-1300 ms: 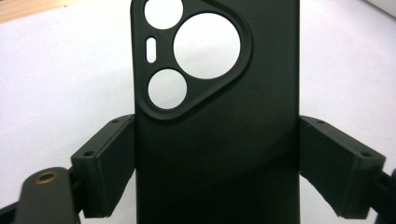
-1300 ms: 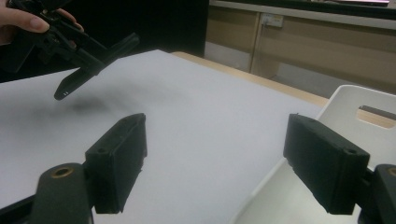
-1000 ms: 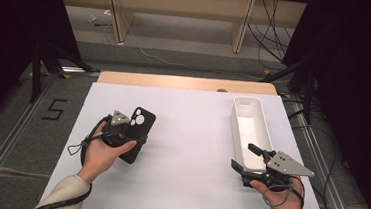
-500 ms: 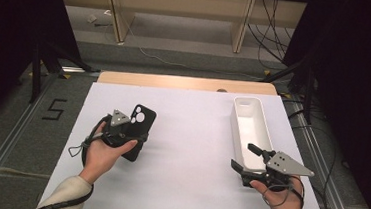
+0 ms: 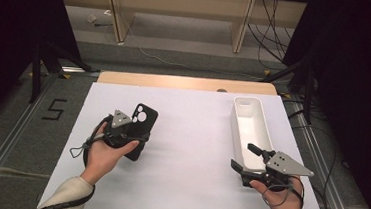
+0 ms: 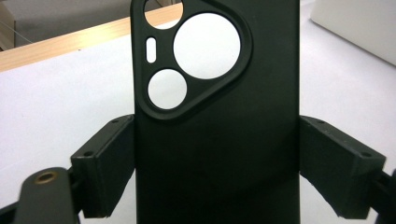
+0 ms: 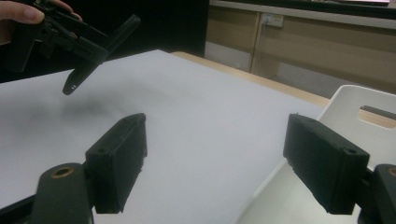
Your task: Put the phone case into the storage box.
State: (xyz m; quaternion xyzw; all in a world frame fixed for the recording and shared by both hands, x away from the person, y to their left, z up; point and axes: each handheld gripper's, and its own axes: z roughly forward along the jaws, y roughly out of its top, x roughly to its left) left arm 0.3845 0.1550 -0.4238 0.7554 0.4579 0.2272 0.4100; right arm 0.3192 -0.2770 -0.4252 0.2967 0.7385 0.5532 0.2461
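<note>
A black phone case (image 5: 143, 122) with a triangular camera cut-out sits between the jaws of my left gripper (image 5: 137, 138), left of the table's middle. In the left gripper view both pads press on the long sides of the case (image 6: 219, 154), so the left gripper (image 6: 217, 175) is shut on it. From the right gripper view the case (image 7: 100, 51) hangs tilted above the sheet, with a shadow under it. My right gripper (image 5: 246, 158) rests at the front right with its jaws apart and nothing between them (image 7: 233, 158), next to the near end of a white bin (image 5: 246, 107).
A white sheet (image 5: 191, 135) covers the table, with a wooden strip (image 5: 185, 82) along the far edge. The long white bin (image 7: 359, 100) lies at the right. Metal rails and cables run along the floor on both sides.
</note>
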